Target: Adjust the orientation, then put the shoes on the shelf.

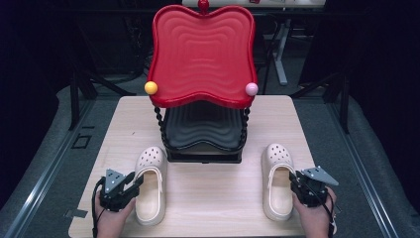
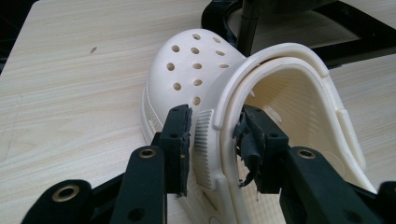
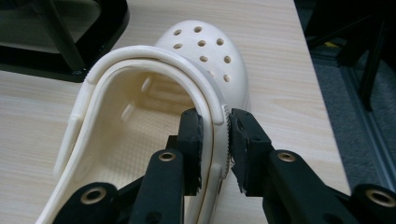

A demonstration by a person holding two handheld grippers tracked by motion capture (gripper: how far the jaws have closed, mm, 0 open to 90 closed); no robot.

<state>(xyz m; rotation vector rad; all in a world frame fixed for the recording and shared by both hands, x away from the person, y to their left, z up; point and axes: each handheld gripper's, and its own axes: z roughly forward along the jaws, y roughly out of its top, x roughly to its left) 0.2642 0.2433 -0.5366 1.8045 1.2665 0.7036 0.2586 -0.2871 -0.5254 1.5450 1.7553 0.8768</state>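
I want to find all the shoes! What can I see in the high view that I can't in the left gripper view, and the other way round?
High view: the red tray, the right clog and the right gripper. Left gripper view: a torn pad on one finger. Both: the left clog, the left gripper astride its side wall, and the wooden table.

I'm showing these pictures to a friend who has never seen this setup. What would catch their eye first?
First the glossy red wavy tray topping the black two-tier stand at the table's far middle, with a yellow ball and a pink ball on its front corners. Then the two cream clogs, the left clog and the right clog, each with a gripper's jaws straddling its side wall.
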